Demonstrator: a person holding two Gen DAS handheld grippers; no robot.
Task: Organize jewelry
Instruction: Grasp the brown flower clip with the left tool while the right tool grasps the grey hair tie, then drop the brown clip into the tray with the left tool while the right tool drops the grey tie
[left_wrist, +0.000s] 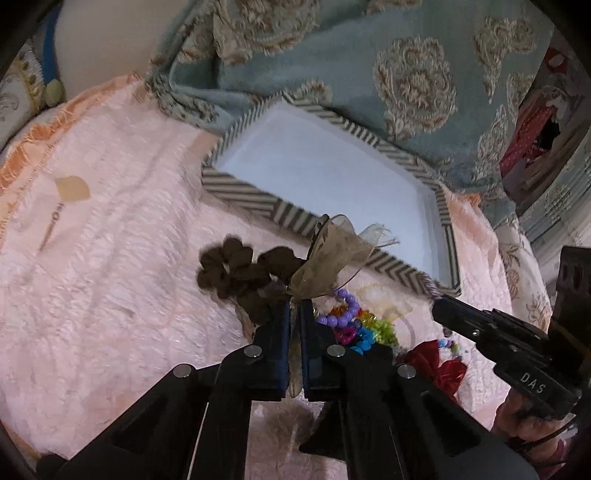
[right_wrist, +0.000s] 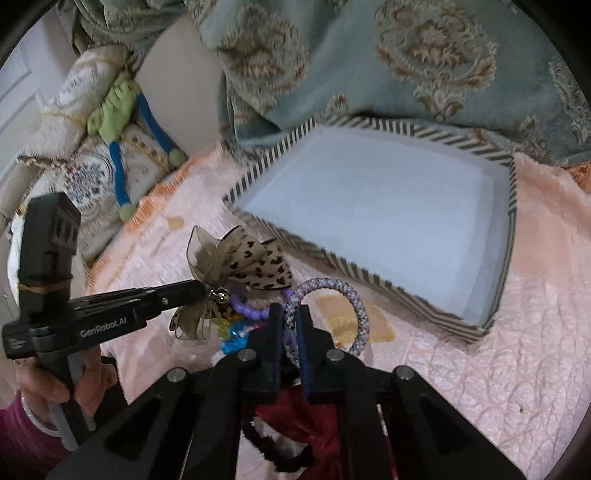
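Left gripper (left_wrist: 294, 310) is clamped on ribbon bow (left_wrist: 328, 258); right gripper (right_wrist: 289, 321) on beaded bangle (right_wrist: 328, 314); transfer into striped tray (right_wrist: 511, 229) is judged next.

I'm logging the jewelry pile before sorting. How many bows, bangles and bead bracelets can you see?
Bows: 2, the leopard bow in the left gripper and the red bow.
Bangles: 1, the bangle in the right gripper.
Bead bracelets: 2 clearly visible, the purple bracelet and the rainbow bracelet.
Total: 5
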